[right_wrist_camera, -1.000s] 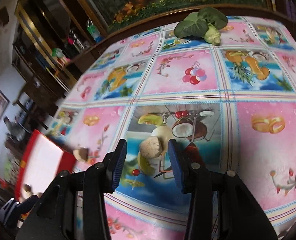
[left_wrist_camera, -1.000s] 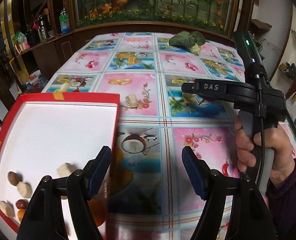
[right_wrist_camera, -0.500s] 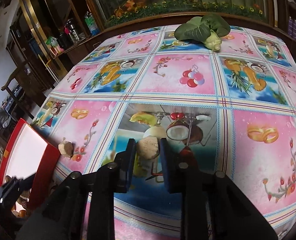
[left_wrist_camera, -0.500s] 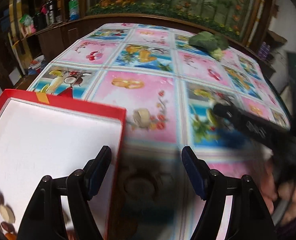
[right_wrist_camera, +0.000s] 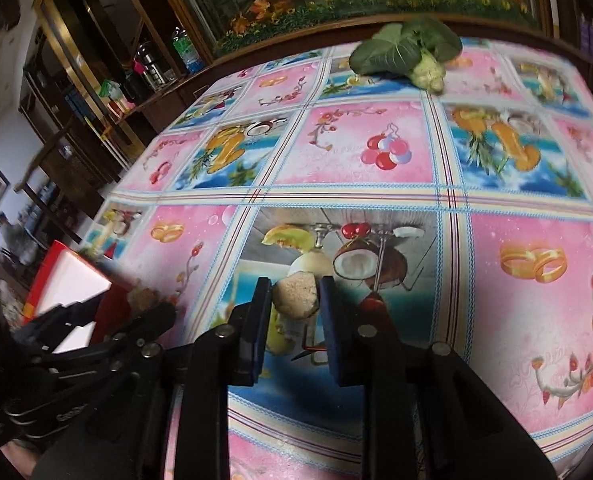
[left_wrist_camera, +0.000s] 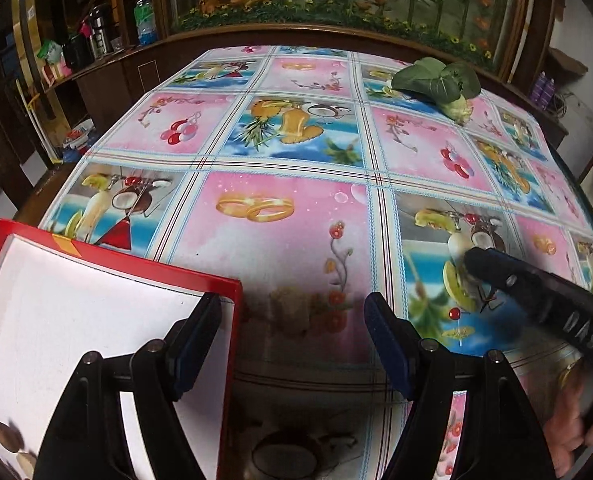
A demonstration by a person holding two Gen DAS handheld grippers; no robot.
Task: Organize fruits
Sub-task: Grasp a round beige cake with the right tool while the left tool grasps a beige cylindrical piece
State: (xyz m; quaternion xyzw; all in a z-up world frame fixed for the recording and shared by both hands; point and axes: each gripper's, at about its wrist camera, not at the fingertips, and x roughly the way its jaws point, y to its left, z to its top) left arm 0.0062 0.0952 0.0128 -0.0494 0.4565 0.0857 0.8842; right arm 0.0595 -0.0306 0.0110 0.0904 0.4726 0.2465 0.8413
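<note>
My right gripper [right_wrist_camera: 294, 300] is shut on a rough tan round fruit [right_wrist_camera: 296, 294], low over the fruit-print tablecloth. My left gripper [left_wrist_camera: 292, 308] stands open beside the right edge of the red tray [left_wrist_camera: 116, 258] with its white floor. A second tan fruit [left_wrist_camera: 290, 300], blurred, lies on the cloth just ahead of and between its fingers. That fruit [right_wrist_camera: 142, 298] also shows in the right wrist view next to the tray [right_wrist_camera: 46, 276]. A few brown and tan fruits [left_wrist_camera: 8, 438] lie in the tray's near left corner.
A green leafy vegetable [left_wrist_camera: 436, 80] lies at the far right of the table [left_wrist_camera: 288, 152]. Dark wooden shelves with bottles and jars stand beyond the left edge. A person's hand [left_wrist_camera: 568, 432] holds the right gripper's handle at the lower right.
The right gripper's jaws have closed onto the tan fruit. My left gripper has moved off the tray's floor, forward and right, to the fruit beside the tray's edge.
</note>
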